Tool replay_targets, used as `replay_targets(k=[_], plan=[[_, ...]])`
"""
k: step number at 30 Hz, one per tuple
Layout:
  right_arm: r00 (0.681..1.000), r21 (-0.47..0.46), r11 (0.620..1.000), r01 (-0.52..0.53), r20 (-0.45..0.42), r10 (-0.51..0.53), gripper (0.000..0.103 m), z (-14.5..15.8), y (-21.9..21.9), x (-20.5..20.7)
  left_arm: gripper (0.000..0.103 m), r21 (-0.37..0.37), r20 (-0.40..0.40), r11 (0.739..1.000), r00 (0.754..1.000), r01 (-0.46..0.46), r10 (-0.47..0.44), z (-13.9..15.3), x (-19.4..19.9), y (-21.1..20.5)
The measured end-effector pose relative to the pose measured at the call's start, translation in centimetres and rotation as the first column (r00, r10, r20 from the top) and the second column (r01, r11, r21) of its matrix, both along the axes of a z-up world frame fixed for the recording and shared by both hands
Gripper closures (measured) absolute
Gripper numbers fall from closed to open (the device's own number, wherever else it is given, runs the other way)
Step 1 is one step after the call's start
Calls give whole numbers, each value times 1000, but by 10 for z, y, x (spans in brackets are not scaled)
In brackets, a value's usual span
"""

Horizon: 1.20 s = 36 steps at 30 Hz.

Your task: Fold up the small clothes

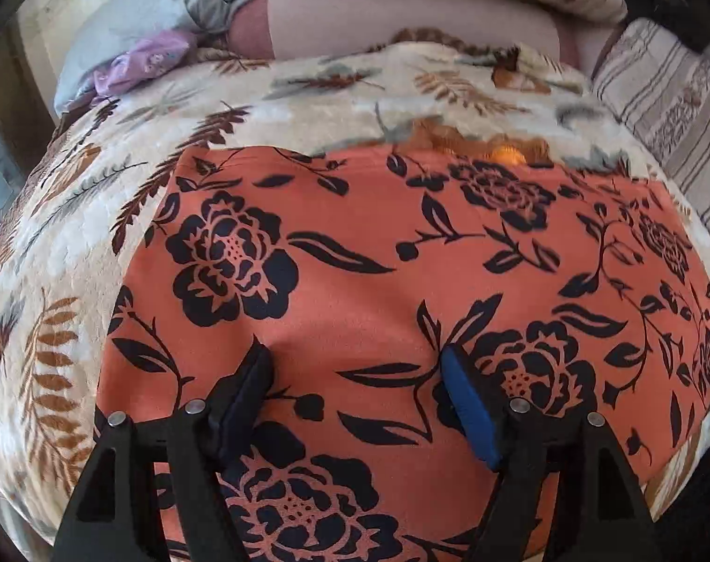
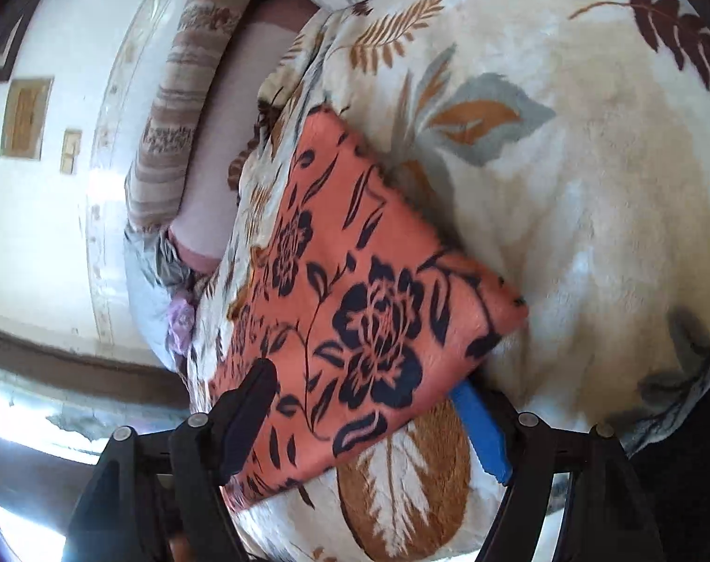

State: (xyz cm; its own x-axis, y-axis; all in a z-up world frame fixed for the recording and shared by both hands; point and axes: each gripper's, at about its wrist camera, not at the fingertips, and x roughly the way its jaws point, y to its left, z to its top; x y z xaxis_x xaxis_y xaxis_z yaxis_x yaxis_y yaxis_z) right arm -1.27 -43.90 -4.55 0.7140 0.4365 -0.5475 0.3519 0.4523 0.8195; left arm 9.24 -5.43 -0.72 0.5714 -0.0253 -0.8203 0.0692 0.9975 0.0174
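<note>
Orange floral cloth (image 1: 355, 243) flat under spread left jaws, corner between right jaws

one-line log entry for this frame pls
task: fold small clothes | left gripper: open, over orange floral garment | right gripper: open, straddling garment edge | surface: leaf-print blanket

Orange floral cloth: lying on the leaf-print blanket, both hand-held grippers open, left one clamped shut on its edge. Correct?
Not quite. The left hand-held gripper isn't clamped: the left wrist view shows its fingers spread wide over the orange floral cloth, holding nothing. The rest stands: the cloth lies on the leaf-print blanket, and the right hand-held gripper is open too.
</note>
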Motion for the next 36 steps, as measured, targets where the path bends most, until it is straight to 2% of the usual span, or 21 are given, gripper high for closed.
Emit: replay_targets(k=[3,7,9,11,13,17,32,34,36], plan=[[999,-16,999,37,-1,-37,23,5,-10,10,28,-31,-1,1000,1000,-5,5,18,-7,1],[999,-75,997,32,9,-31,23,10,-7,18,28,-56,86,998,996,-7,12,42,-11,-1],[1000,-91,995,27,3,-26,24,10,-5,20,27,-36,31,999,999,-11,12,27,-1,-7],[1000,-110,994,20,3,-19,24,11,-4,21,27,3,-70,1000,997,-25,25,-1,9,-10],[1000,-121,993,9,-1,-9,23,13,-4,21,25,-3,-14,999,999,-45,45,-1,4,-9],[1000,-133,991,1,1,-1,24,8,-2,20,25,-3,-32,999,998,-46,46,-1,4,-9],[1000,-186,982,-23,-10,21,24,9,6,22,23,-8,-12,999,999,-34,34,1,2,-8],[999,-204,978,-35,-20,31,24,10,7,25,23,-46,6,999,1000,-27,27,9,-2,-7],[999,-222,974,-46,-27,41,24,10,9,26,23,-101,66,995,998,-2,9,17,-9,-8]])
